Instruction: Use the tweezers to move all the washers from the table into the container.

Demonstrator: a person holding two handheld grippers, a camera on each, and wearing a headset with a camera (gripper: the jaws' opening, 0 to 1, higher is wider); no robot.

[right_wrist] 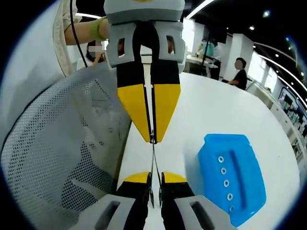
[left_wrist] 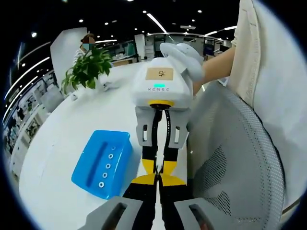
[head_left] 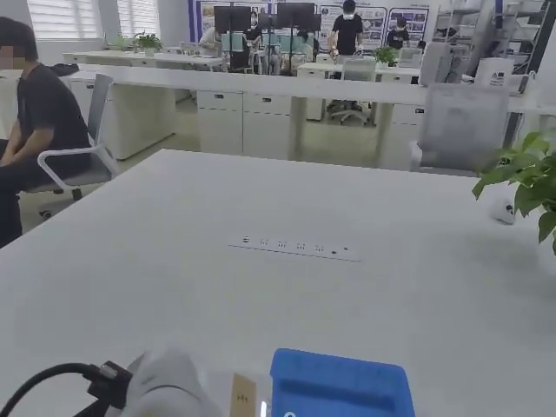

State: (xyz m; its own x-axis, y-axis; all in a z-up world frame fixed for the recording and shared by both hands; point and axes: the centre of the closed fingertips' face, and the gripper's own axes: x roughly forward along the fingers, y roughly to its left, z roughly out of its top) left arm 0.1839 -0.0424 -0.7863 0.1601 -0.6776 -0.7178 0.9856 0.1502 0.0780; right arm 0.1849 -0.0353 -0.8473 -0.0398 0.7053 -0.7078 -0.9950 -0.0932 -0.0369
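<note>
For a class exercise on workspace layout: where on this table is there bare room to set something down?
Free: the broad table between the container and the power strip, and left of the strip toward the edge. Crowded: the near edge, where a gripper is beside the container; the plant overhangs the right.

Legible text: small grey lettering, apparently "XENSE", on the white housing of the right gripper (left_wrist: 159,166) in the left gripper view; the tan sticker (left_wrist: 159,74) above it and the distant wall posters (head_left: 408,17) cannot be read.
</note>
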